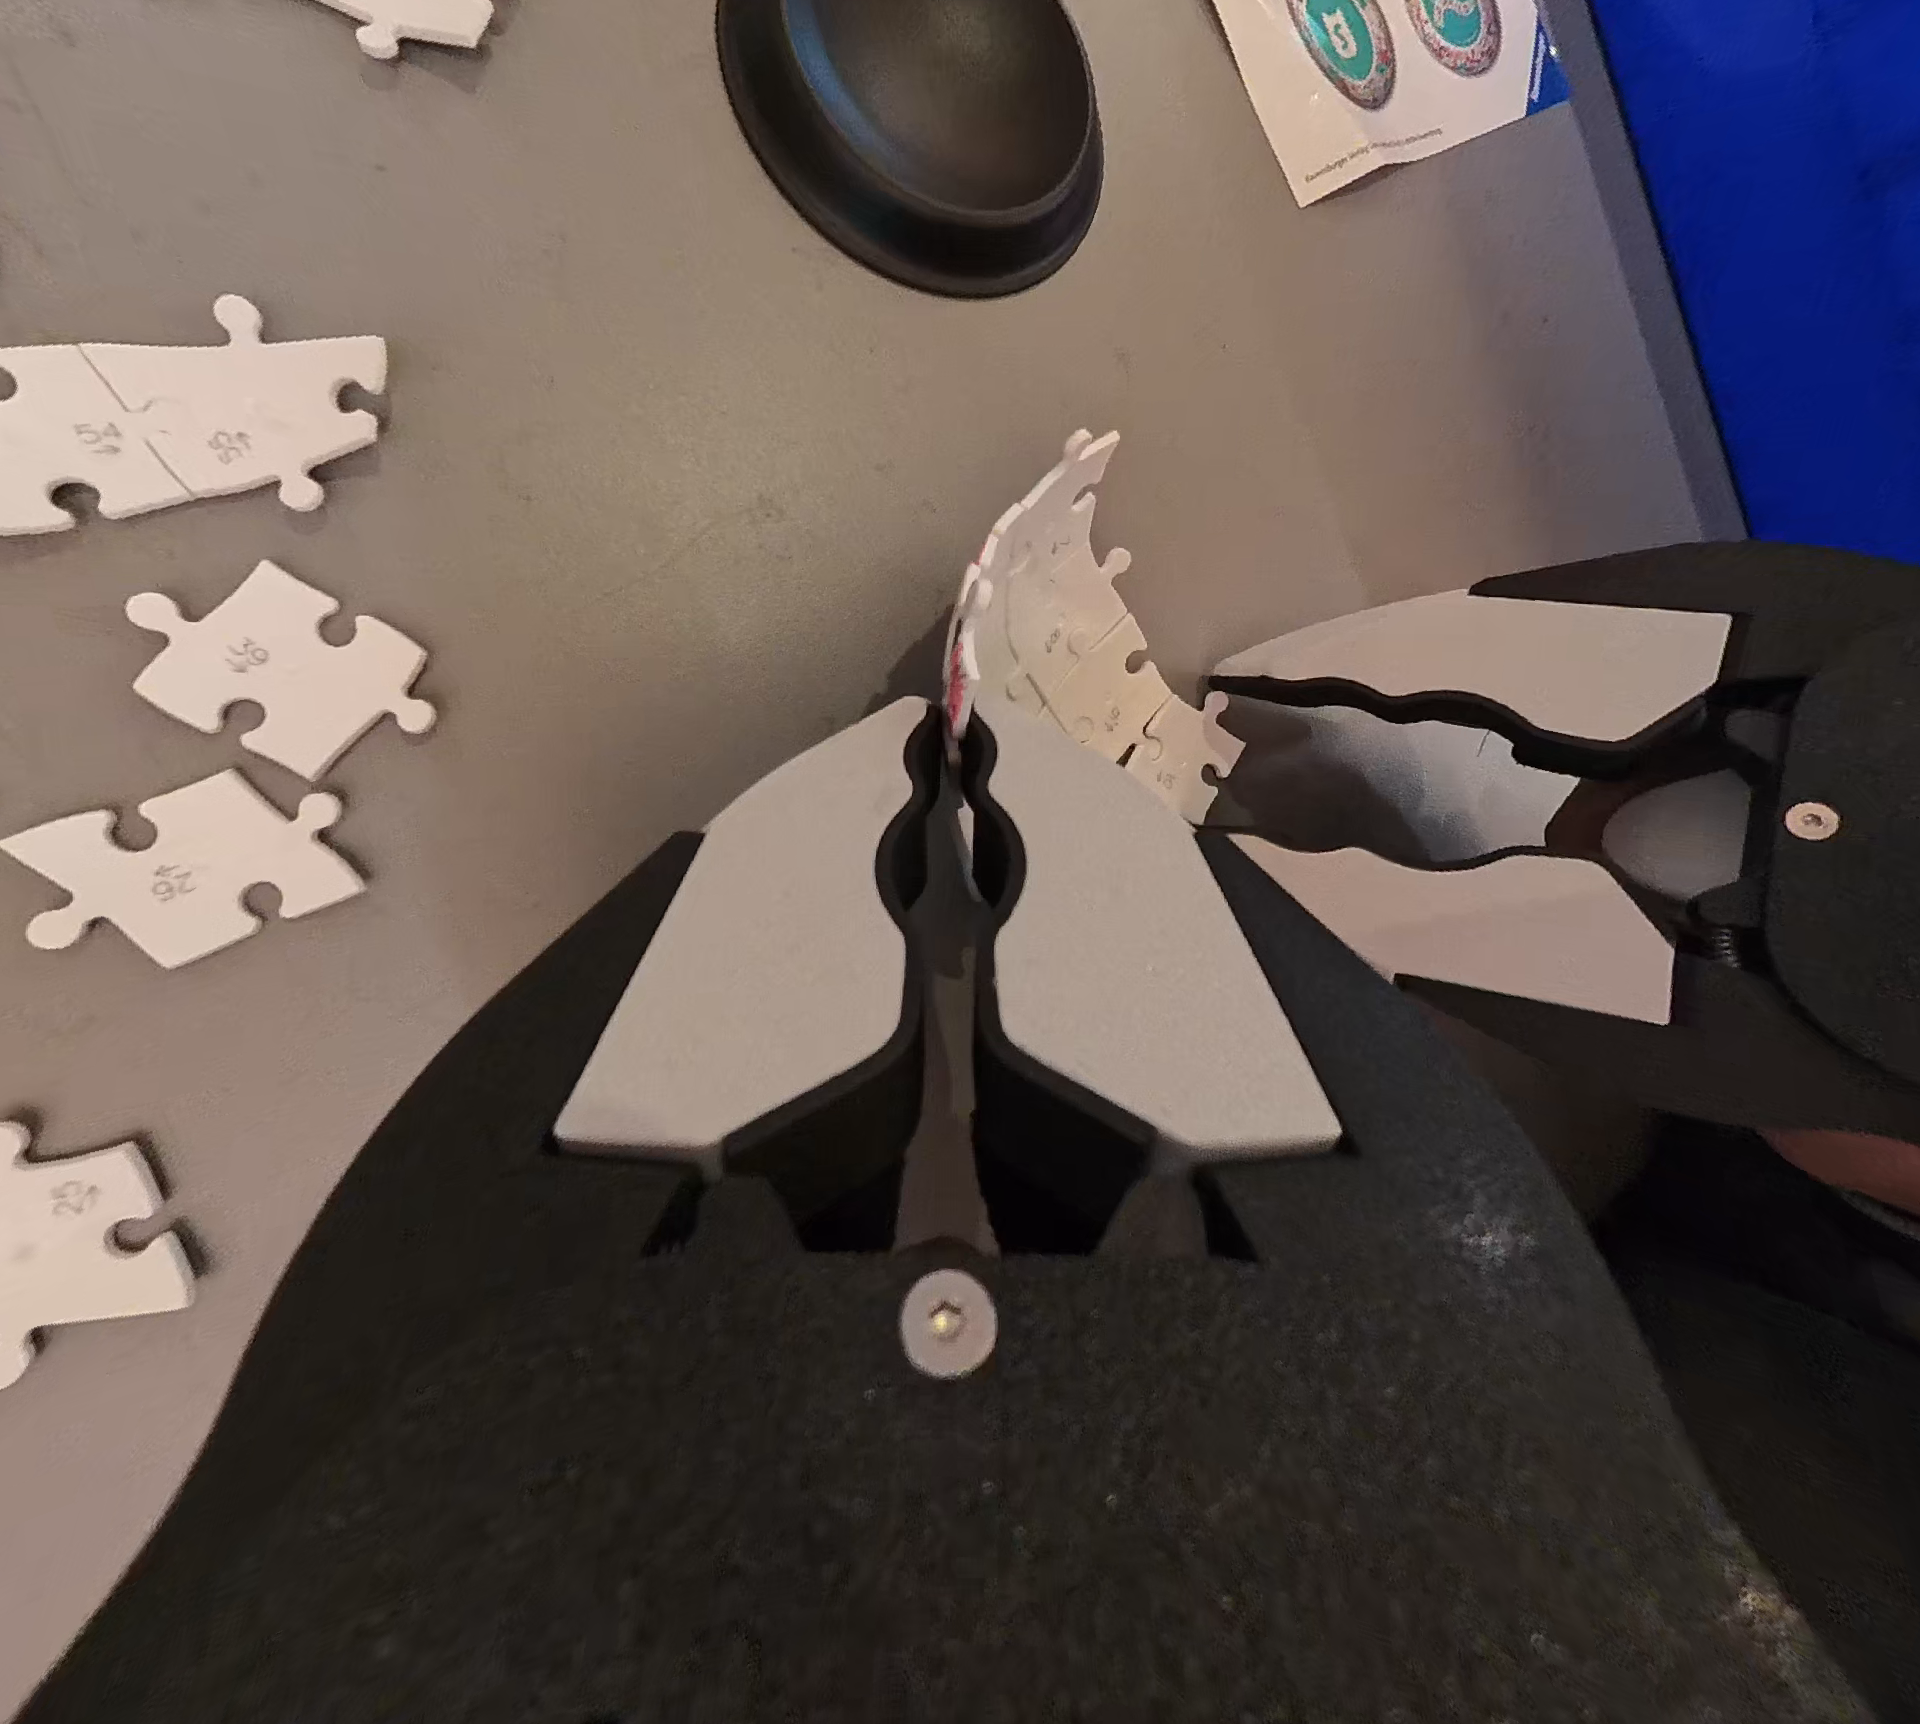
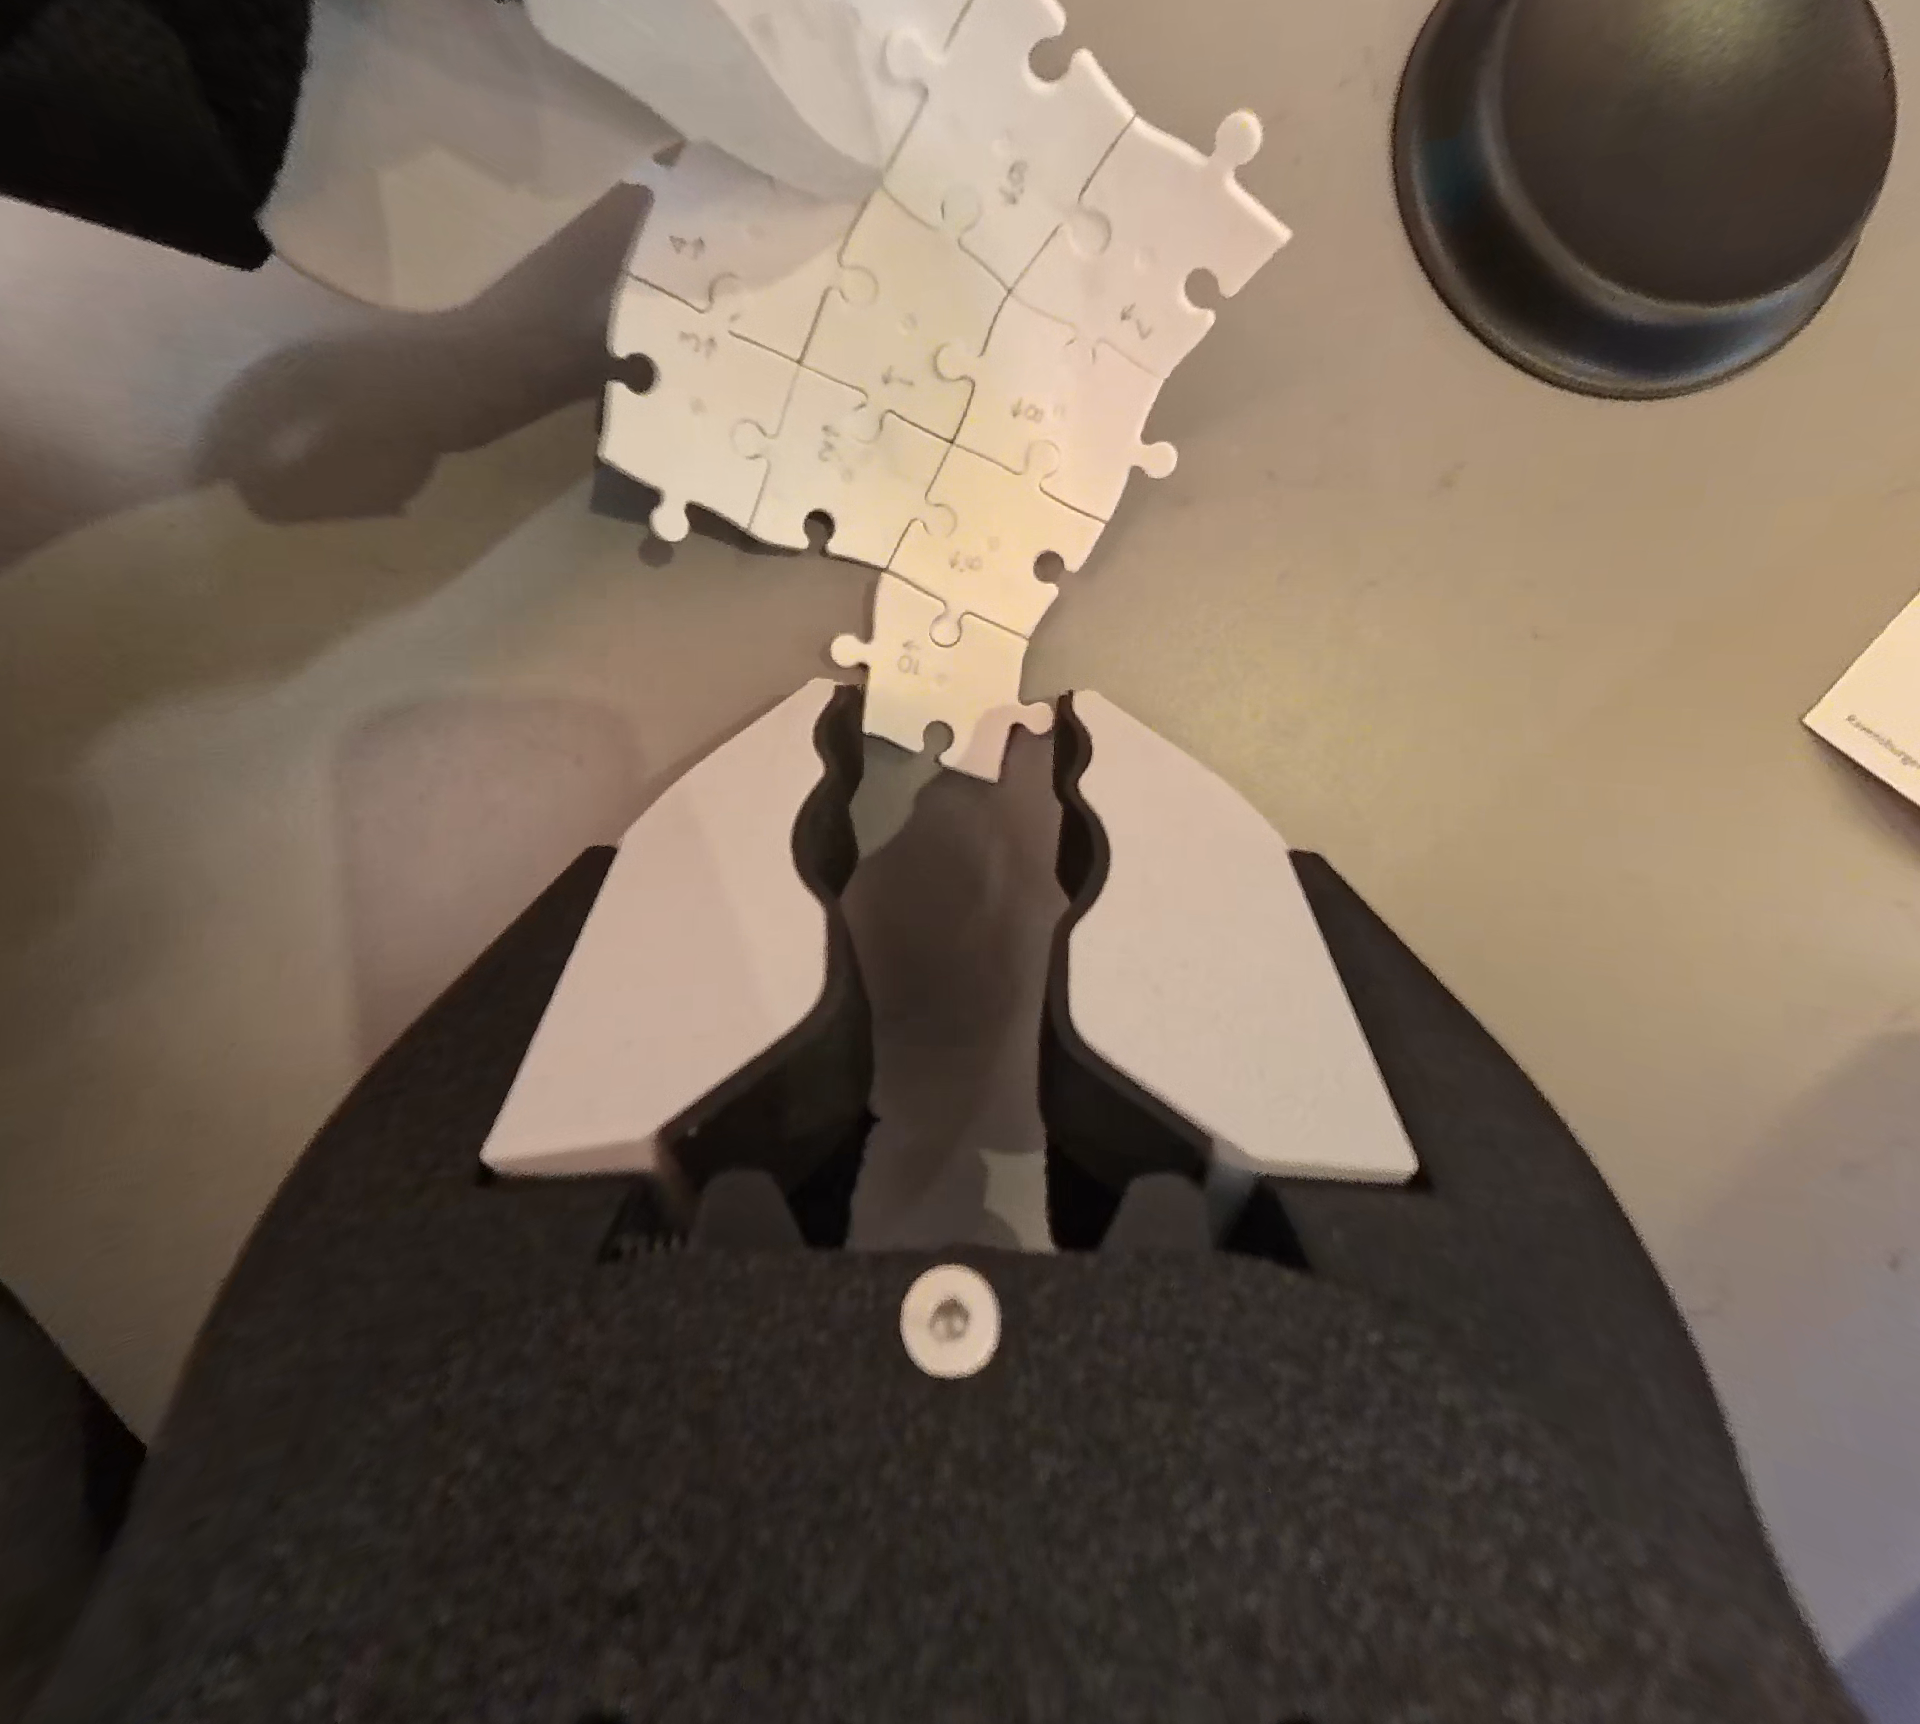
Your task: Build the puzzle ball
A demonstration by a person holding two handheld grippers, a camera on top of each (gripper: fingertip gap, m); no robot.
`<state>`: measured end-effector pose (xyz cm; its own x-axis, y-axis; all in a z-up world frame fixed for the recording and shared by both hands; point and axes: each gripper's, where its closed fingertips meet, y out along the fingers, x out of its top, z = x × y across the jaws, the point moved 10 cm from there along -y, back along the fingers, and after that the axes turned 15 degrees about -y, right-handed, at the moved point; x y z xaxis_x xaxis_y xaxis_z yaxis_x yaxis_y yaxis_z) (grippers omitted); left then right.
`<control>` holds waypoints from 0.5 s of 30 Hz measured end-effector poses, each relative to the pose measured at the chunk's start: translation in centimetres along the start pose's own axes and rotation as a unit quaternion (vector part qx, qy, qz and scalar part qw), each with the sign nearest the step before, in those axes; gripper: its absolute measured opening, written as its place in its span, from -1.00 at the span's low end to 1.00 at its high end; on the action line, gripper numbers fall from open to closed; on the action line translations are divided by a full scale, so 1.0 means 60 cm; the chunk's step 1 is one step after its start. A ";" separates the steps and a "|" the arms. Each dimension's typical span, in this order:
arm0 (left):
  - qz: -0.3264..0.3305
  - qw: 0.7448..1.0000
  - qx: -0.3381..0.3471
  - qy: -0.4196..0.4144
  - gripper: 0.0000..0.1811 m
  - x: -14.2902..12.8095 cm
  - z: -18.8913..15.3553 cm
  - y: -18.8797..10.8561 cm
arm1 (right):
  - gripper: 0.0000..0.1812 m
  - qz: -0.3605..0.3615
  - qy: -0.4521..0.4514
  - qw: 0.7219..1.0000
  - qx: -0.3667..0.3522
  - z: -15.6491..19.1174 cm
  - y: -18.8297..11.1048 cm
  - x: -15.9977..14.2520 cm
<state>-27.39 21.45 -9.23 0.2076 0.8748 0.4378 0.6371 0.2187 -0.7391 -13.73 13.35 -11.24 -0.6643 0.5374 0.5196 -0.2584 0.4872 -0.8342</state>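
Grey table (image 1: 582, 240) carries loose pieces (image 1: 281, 666); above it the left gripper (image 1: 961, 739) is closed on the edge of the joined puzzle patch (image 2: 894, 344). The right gripper (image 2: 951, 718) is open around its end piece, not pinching. The patch looks light, thin and stiff, but the joints probably separate easily, so hold flat faces near the seams.

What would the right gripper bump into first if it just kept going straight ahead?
Probably the assembled puzzle section: its nearest piece already sits between the open right gripper fingertips, though depth is unclear.
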 end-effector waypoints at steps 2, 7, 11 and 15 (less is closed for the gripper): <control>0.000 1.000 0.001 0.001 -0.98 0.000 0.000 0.000 | -0.58 -0.002 0.001 1.000 -0.004 0.000 -0.001 0.001; 0.002 1.000 0.001 -0.002 -0.98 0.000 0.001 0.000 | -0.57 -0.018 -0.006 1.000 -0.014 -0.002 -0.013 0.005; 0.002 1.000 0.003 -0.002 -0.98 0.001 0.000 0.000 | -1.00 -0.053 -0.024 0.998 -0.006 0.001 -0.014 0.011; 0.002 1.000 0.007 0.001 -0.98 0.001 -0.002 -0.001 | -1.00 -0.053 -0.030 0.998 -0.003 0.001 0.003 0.017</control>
<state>-27.31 21.40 -9.10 0.2110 0.8750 0.4358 0.6265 0.2212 -0.7474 -14.53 13.94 -10.88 -0.6743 0.4402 0.5929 -0.3252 0.5438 -0.7736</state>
